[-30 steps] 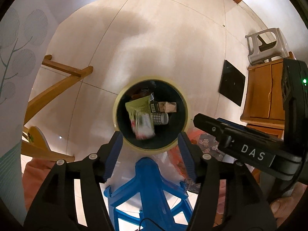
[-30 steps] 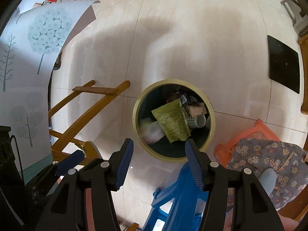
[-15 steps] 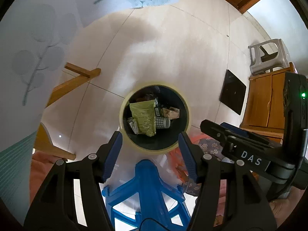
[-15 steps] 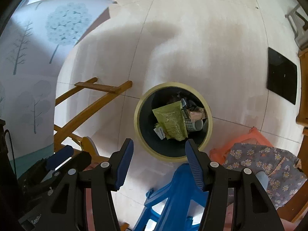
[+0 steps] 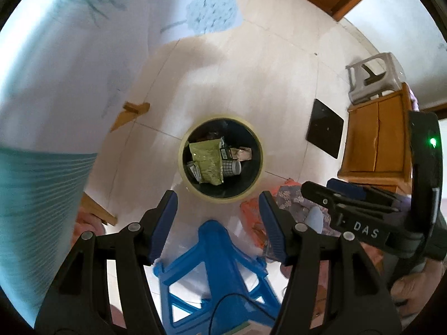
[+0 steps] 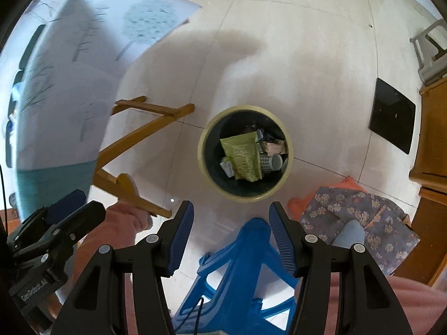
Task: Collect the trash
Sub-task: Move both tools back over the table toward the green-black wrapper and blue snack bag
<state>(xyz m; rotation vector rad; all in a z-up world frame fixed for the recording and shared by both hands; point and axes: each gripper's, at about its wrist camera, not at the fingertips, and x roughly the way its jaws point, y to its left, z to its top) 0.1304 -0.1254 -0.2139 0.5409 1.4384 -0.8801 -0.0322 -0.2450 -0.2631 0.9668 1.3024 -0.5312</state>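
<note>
Above the round yellow-rimmed dark trash bin [image 6: 245, 152], right gripper [image 6: 231, 233] and left gripper [image 5: 217, 224] hang parted, holding nothing. Inside lies a flat olive-green foil pouch [image 6: 243, 155]: likely light, crinkly, slippery; best pinched at an edge.

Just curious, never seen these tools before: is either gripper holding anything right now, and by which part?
Nothing is held. The left gripper and right gripper both stand open and empty above the round yellow-rimmed trash bin.

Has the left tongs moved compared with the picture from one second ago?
Yes. The left tongs have risen away from the trash bin, which now looks smaller between the open, empty jaws.
</note>
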